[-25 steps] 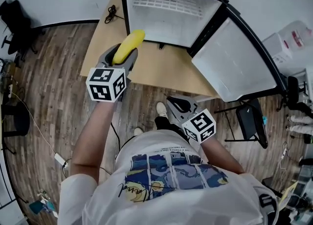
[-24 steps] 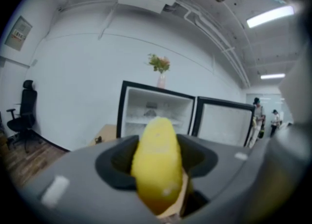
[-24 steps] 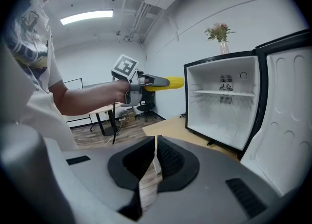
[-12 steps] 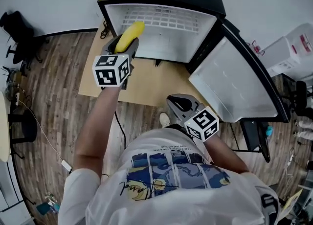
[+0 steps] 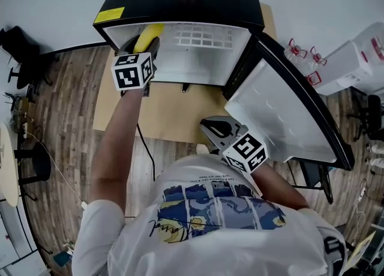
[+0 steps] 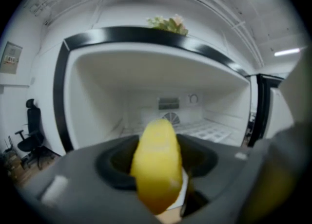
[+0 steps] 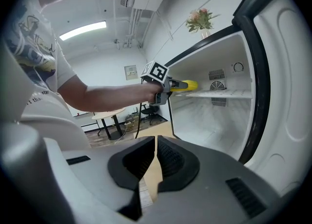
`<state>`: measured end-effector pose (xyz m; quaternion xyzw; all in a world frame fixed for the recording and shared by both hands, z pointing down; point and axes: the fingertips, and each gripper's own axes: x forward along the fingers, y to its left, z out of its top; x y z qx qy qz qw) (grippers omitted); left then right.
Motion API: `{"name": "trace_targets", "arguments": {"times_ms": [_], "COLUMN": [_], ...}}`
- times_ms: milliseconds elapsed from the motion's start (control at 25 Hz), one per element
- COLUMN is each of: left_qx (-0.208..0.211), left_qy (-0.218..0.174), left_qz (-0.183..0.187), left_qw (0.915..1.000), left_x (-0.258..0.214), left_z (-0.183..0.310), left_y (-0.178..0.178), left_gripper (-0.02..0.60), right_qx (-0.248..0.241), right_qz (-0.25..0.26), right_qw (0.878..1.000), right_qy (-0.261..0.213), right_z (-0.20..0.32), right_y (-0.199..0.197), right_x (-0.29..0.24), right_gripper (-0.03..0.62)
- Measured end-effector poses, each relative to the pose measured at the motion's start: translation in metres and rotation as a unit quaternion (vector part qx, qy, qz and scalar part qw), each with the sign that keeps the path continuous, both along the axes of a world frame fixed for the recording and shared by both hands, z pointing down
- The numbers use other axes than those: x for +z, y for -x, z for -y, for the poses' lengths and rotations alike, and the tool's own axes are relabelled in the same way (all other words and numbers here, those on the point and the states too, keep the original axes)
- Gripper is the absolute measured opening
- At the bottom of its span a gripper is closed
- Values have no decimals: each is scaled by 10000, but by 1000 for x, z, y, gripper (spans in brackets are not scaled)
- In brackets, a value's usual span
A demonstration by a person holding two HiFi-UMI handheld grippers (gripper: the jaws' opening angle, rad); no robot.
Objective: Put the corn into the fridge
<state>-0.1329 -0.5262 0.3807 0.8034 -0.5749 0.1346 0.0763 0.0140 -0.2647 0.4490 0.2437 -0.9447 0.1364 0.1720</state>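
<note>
Left claw (image 5: 143, 45): clamped on the smooth yellow corn cob (image 6: 157, 159), gripped low, so most of the cob sticks out ahead of the jaws. Right claw (image 7: 156, 162): jaws together, nothing between them, low at centre frame in the head view, well apart from the work.

Corn sits at the mouth of the black-cased mini fridge with white lining (image 5: 180, 26), upper left of the head view, near the left wall. In the right gripper view its tip looks just past the rim, at about the height of the white wire shelf (image 6: 209, 131).

Risks, as we judge them:
- Cob hugs the left side of the opening, so a small drift that way could knock it on the black frame and twist it in the grip.
- Letting go this early would likely drop it on the pale wooden bench (image 5: 174, 110) or the floor.
- A rounded cob on a wire shelf may roll toward the front edge.
- A hard bump to the cabinet could topple the flower vase (image 6: 168, 22) on top.

Room: the cavity looks bare and deep, with plenty of space toward frame centre. The open white-lined door (image 5: 288, 119) swings wide at right, clear of the left arm but close beside the right claw.
</note>
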Motion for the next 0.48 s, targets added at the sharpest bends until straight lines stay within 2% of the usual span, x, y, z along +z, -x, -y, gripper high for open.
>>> {"name": "trace_targets", "arguments": {"times_ms": [480], "left_qx": [-274], "left_qy": [267], "left_qz": [438], "left_qw": [9983], "left_x": [17], "left_z": [47], "left_y": [-6], "left_gripper": [247], "right_qx": [-185], "right_qz": [89], "right_qw": [9997], "right_qy": [140], "right_z": [25], "right_y": [-12], "right_x": [7], "right_gripper": [21]}}
